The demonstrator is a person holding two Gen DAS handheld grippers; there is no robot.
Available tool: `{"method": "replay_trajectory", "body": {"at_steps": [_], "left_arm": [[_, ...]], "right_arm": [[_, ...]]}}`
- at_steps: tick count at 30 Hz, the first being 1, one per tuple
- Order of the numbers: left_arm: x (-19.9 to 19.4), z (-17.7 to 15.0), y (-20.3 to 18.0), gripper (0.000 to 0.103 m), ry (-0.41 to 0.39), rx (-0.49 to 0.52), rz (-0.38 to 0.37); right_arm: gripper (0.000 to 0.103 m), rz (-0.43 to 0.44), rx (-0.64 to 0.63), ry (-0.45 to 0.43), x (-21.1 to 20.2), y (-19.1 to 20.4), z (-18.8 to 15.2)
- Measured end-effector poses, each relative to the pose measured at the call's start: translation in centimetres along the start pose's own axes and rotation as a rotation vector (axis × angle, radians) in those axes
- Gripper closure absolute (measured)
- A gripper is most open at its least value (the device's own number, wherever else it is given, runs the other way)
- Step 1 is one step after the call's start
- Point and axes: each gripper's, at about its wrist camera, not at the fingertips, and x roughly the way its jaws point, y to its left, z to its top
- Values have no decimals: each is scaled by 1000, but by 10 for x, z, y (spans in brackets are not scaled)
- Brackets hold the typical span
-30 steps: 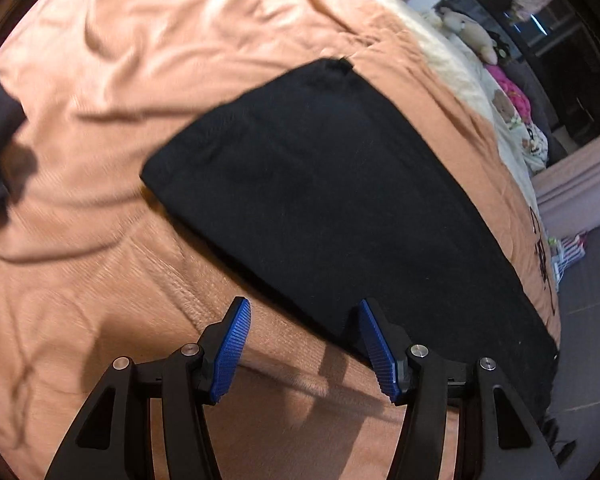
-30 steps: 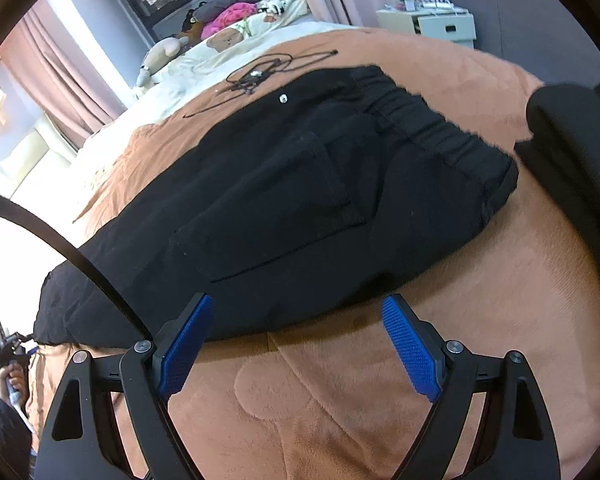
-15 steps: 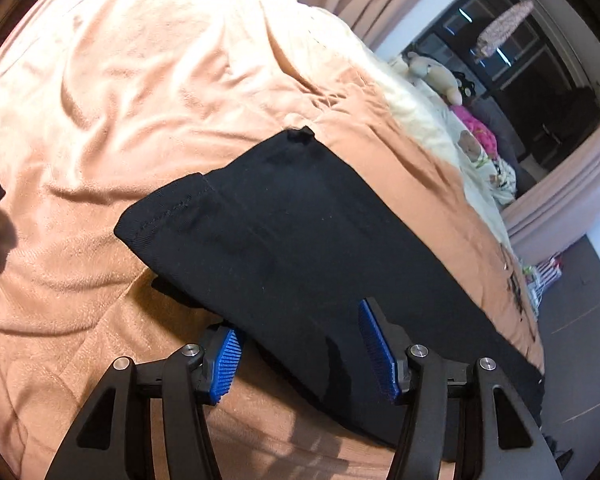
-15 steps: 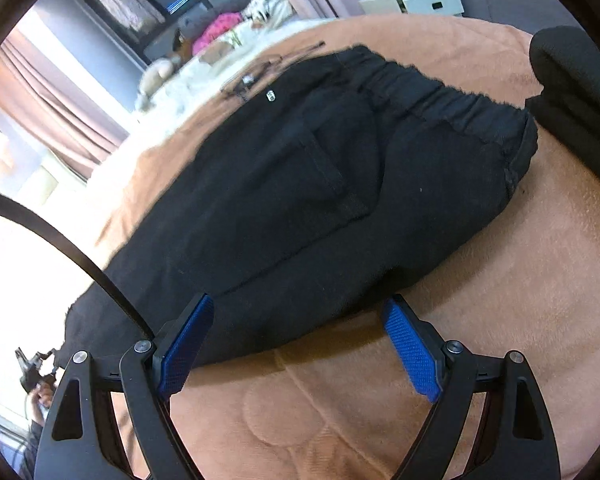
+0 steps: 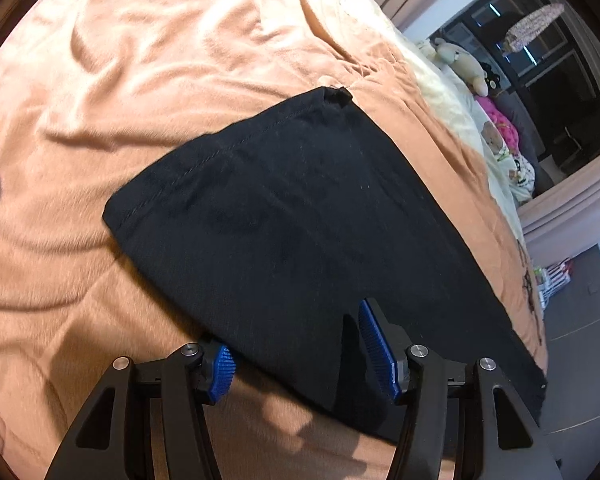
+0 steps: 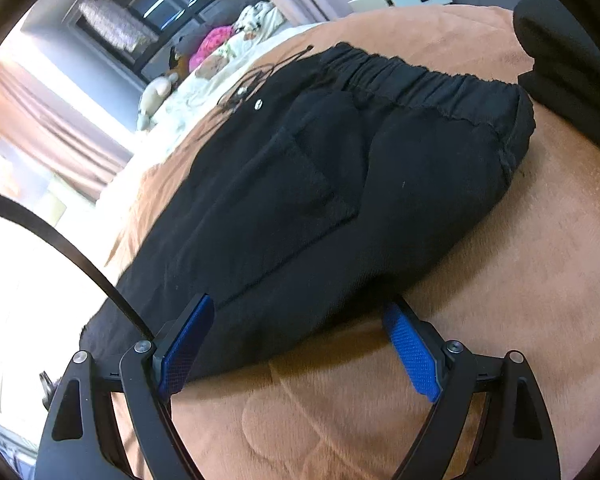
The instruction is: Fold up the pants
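Peach plush blanket [image 5: 148,80] on the bed is carrying the black cotton pants [image 5: 300,216], and each open hand-held gripper, left [image 5: 296,354] and right [image 6: 300,344], is straddling the near edge unclamped; both should be pinching all layers squarely before lifting.

The bed [image 5: 148,80] was covered by a wrinkled peach blanket [image 6: 500,280]. Black pants [image 5: 300,220] lay flat directly on the blanket, the hem end [image 5: 220,148] at one side and the elastic waistband [image 6: 420,76] at the other. A black cable [image 6: 260,76] lay on the blanket just beyond the waistband. A second dark garment [image 6: 572,64] lay on the blanket near the waistband. Pale bedding [image 5: 452,96] with soft toys [image 5: 460,60] lay at the far end.
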Motion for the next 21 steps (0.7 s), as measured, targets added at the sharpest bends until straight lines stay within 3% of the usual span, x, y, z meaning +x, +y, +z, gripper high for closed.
{"method": "replay_trajectory", "body": {"at_steps": [5,8,9,10,12,13,21], "left_arm": [[5,4,-3,45,-34,1,19],[6,6,-4,64,-43,9,70],[5,7,-3,80,-44,6,78],[3,8,-1,93,-48,-3,72],[-5,11,1,96,-65,-23,47],[-10,12,0,97,-79,-20,48],[-52,22,-30,98,-160,20,54]], "right_arm": [[29,20,116,-68,6,-20,6],[34,63,151,-85,7,-27,8],[44,62,154,-86,7,-27,9],[65,54,153,-87,7,-27,8],[89,28,149,-84,5,-29,9],[93,43,160,-85,2,-31,10],[100,49,88,-144,-33,-3,14]]}}
